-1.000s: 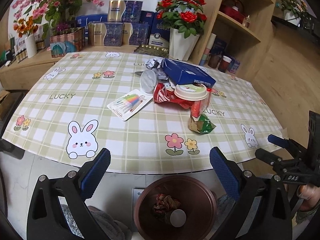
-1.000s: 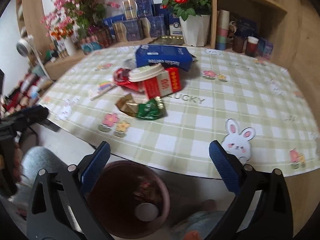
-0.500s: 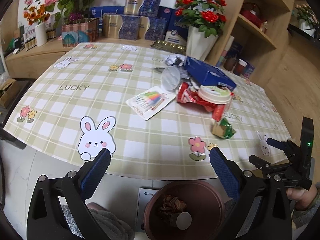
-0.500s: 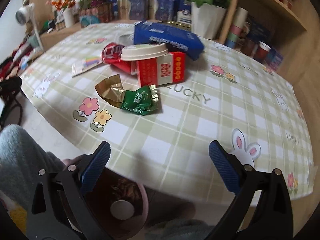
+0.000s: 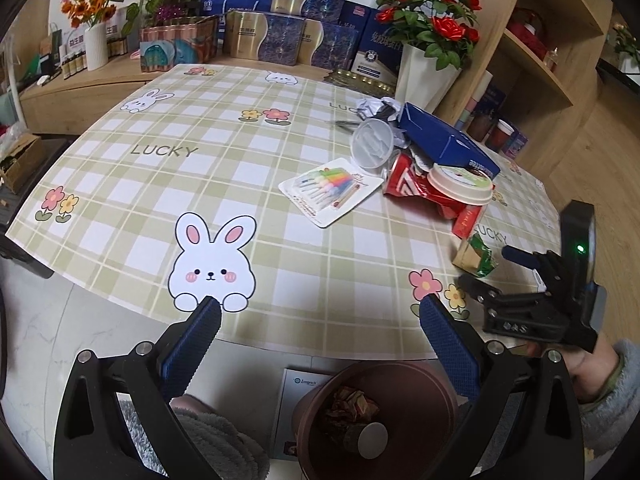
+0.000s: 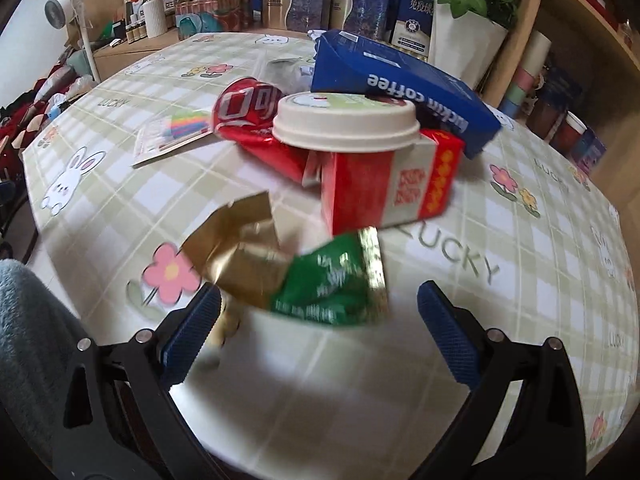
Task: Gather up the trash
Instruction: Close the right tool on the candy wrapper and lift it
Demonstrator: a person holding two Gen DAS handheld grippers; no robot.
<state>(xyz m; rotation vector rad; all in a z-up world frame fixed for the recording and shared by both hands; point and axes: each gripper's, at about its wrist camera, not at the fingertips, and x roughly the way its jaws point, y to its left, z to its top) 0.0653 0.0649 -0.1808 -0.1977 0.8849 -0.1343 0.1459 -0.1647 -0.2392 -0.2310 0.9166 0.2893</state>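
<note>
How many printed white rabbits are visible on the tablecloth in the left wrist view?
3: one large rabbit at the near edge by the left gripper, one at the far left, one at the far edge. Others may be hidden behind the trash pile.

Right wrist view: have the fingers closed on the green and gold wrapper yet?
No. The right gripper is open, its fingers spread wide, and the green and gold wrapper lies on the table.

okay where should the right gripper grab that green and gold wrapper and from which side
Probably the raised, crumpled middle of the green and gold wrapper, from the near table edge. It lies loose, apart from the red carton, directly ahead of the open right gripper.
</note>
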